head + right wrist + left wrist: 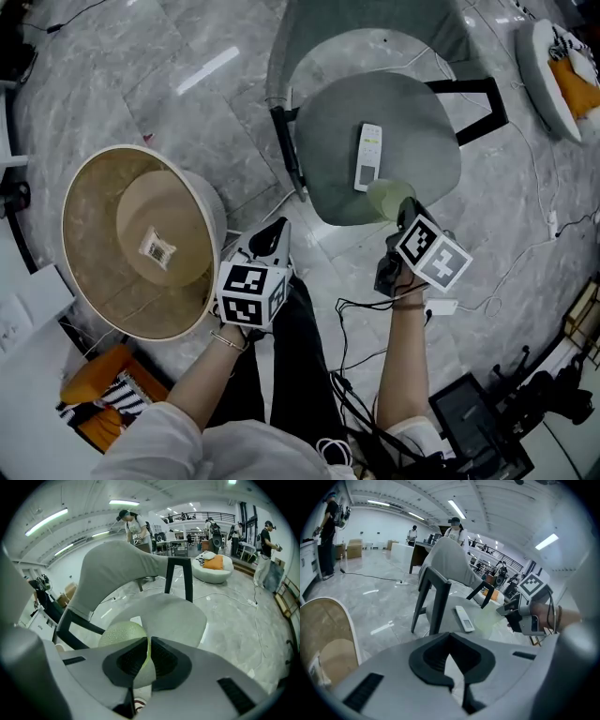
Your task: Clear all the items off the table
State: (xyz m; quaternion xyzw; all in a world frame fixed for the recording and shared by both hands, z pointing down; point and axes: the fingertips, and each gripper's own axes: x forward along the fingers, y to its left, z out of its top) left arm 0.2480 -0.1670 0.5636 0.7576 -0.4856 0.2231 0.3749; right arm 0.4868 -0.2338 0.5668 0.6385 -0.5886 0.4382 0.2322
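A white remote [368, 157] lies on the grey-green seat of a chair [422, 122]. My right gripper [405, 208] hangs over the seat's near edge, shut on the rim of a thin pale green round mat [387, 195]. In the right gripper view the mat [119, 632] stands edge-on between the pads of the right gripper [147, 644]. My left gripper [278, 228] is over the floor to the left of the chair, shut with nothing in it. From the left gripper [451, 644] I see the remote [464, 618] and the mat [490, 618] ahead.
A big round woven basket [94, 187] stands on the floor at the left, close to the left gripper. A white beanbag [548, 75] with an orange cushion lies top right. Cables and a white power strip [441, 307] trail on the marble floor. People stand far off.
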